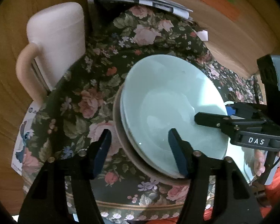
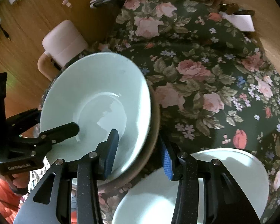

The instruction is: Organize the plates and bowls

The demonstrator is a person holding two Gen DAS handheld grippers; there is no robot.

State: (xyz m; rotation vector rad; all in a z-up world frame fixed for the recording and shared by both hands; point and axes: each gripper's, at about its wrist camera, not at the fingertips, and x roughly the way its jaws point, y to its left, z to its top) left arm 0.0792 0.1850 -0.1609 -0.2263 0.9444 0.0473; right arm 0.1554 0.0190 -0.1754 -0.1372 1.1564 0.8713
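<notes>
left wrist: stacked bowls [image 1: 169, 100] upright, mouth-up

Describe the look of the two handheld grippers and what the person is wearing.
Both grippers are black metal with bolted linkages and blue ribbed pads. The right gripper bears a white "DAS" label and a green light; the left gripper a "GenRobot.AI" label. The sleeve is orange.

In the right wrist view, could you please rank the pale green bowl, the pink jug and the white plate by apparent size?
1. pale green bowl, largest.
2. white plate, partly hidden by the gripper, so its rank is unsure.
3. pink jug, smallest, though farther away.
</notes>
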